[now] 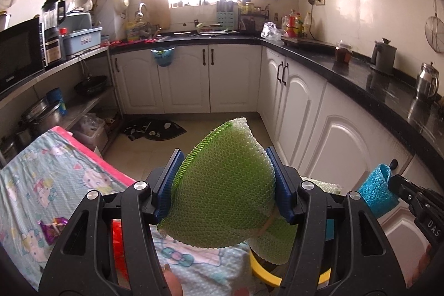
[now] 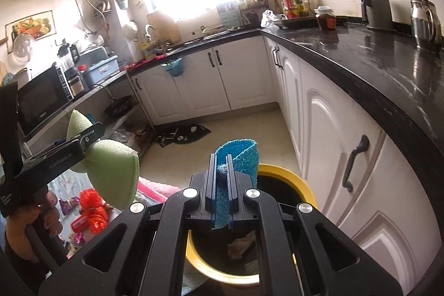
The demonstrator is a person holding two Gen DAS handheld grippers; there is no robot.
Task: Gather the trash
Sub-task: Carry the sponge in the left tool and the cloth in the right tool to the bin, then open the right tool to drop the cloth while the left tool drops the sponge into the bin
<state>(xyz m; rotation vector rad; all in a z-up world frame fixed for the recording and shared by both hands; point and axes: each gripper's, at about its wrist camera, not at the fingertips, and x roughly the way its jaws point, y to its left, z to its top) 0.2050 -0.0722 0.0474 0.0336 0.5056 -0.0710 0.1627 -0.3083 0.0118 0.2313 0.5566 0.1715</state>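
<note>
My left gripper (image 1: 225,165) is shut on a folded green foam net (image 1: 222,185), which bulges out between its blue pads; the same net (image 2: 113,174) shows at the left of the right wrist view. My right gripper (image 2: 222,160) is shut on a blue foam net (image 2: 241,157), held above a yellow-rimmed bin (image 2: 299,185) with dark inside and some trash at its bottom. The blue net (image 1: 374,185) shows at the right of the left wrist view, and the bin's yellow rim (image 1: 266,276) lies below the green net.
A table with a cartoon-print cloth (image 1: 55,179) lies at the left, with a purple wrapper (image 1: 52,229) and red trash (image 2: 93,210) on it. White cabinets (image 2: 347,157) under a black counter (image 2: 374,60) run along the right. A dark mat (image 1: 158,129) lies on the floor.
</note>
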